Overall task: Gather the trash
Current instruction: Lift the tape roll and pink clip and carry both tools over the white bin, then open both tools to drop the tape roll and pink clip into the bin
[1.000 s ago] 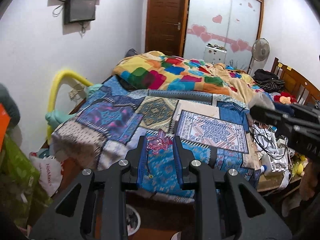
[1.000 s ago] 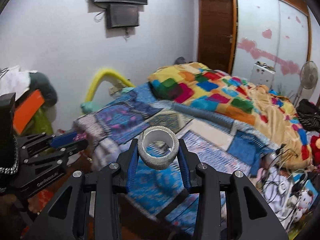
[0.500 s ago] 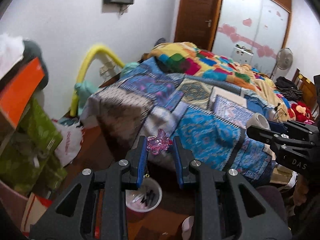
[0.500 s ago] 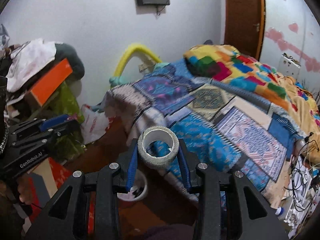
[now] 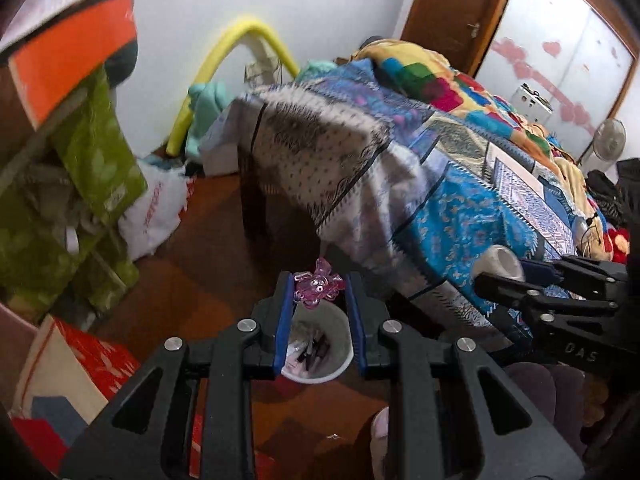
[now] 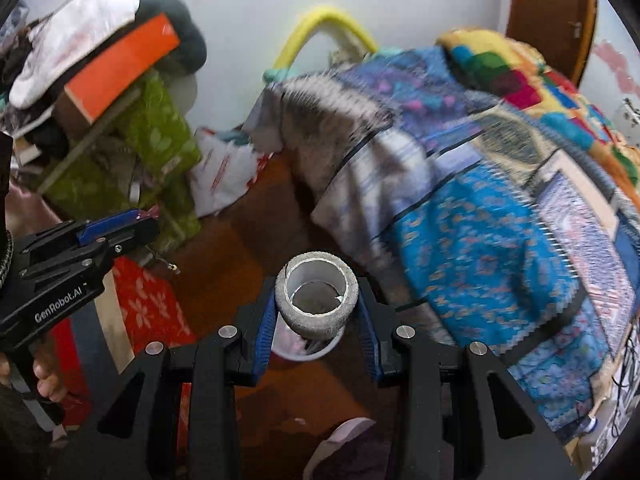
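Trash in both our grips: our left hand-held gripper (image 5: pixel 319 294) clamps a pink toy (image 5: pixel 318 289). Our right hand-held gripper (image 6: pixel 316 312) clamps a tape roll (image 6: pixel 316 300), above a white bin (image 5: pixel 320 344) on the floor

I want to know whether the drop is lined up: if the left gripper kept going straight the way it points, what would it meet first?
Probably the small white bin on the wooden floor: it sits between the fingers of the left gripper, just beyond the pink translucent trinket it holds. Depth is uncertain.

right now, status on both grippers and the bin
Left gripper shut on pink trinket. Right gripper shut on tape roll. Both over white bin on floor. Nothing blocking the drop.
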A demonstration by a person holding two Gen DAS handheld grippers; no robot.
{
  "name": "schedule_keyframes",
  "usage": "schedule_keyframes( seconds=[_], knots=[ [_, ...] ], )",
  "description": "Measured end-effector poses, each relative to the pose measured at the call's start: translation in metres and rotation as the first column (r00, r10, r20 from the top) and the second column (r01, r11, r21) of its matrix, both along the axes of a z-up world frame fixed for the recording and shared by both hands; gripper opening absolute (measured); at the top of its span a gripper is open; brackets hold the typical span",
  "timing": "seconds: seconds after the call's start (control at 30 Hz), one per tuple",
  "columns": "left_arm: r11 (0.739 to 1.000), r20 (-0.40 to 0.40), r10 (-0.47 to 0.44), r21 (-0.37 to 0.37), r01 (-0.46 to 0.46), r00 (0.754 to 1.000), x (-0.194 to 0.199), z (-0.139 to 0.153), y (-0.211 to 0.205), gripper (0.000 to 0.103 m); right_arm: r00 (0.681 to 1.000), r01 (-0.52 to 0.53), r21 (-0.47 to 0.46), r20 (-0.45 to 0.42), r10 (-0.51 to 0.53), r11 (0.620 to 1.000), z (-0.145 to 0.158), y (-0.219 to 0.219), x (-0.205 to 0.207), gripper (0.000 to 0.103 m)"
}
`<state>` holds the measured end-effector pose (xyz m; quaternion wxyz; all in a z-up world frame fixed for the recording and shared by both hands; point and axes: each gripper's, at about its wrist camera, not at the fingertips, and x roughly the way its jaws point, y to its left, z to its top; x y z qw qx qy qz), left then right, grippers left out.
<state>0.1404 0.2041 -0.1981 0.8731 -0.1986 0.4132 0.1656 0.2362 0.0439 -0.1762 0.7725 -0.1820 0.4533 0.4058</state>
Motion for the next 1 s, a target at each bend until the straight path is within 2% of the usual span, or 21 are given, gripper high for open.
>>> schedule_keyframes(
  seconds=[0.3,0.47,0.53,0.6,0.83,0.9,0.97,1.0],
  knots=[
    [0.996,-0.099,0.005,-0.085,-0.014,0.995,0.008,-0.049,0.011,0.025,0.989,-0.043,-0.068,-0.145,0.033,0.997,-0.054,0.044,0.016,0.035],
    [0.993,-0.135,-0.008,-0.117,-0.008,0.991,0.017,-0.065,0.012,0.025,0.96,-0.086,-0.087,-0.274,0.059,0.993,-0.074,0.061,0.026,0.036],
    [0.992,-0.146,-0.015,-0.128,-0.004,0.989,0.022,-0.07,0.013,0.025,0.961,-0.09,-0.09,-0.27,0.062,0.992,-0.073,0.065,0.028,0.053],
    [0.991,-0.153,-0.024,-0.135,0.003,0.988,0.027,-0.073,0.013,0.025,0.969,-0.08,-0.076,-0.24,0.059,0.994,-0.068,0.066,0.029,0.06],
    [0.981,-0.144,-0.07,-0.189,0.042,0.987,0.05,-0.074,0.011,0.026,0.979,-0.028,-0.042,-0.203,0.019,0.999,-0.051,0.058,0.045,0.06],
    [0.981,-0.144,-0.072,-0.186,0.044,0.987,0.056,-0.073,0.009,0.03,0.983,-0.007,-0.039,-0.182,-0.001,0.999,-0.045,0.049,0.048,0.06],
    [0.985,-0.152,-0.07,-0.168,0.044,0.986,0.061,-0.071,0.006,0.04,0.986,0.011,-0.028,-0.165,-0.016,1.0,-0.038,0.04,0.05,0.06],
    [0.986,-0.154,-0.073,-0.161,0.048,0.985,0.063,-0.069,0.004,0.041,0.988,0.019,-0.025,-0.154,-0.023,0.999,-0.034,0.035,0.051,0.06]
  ],
)
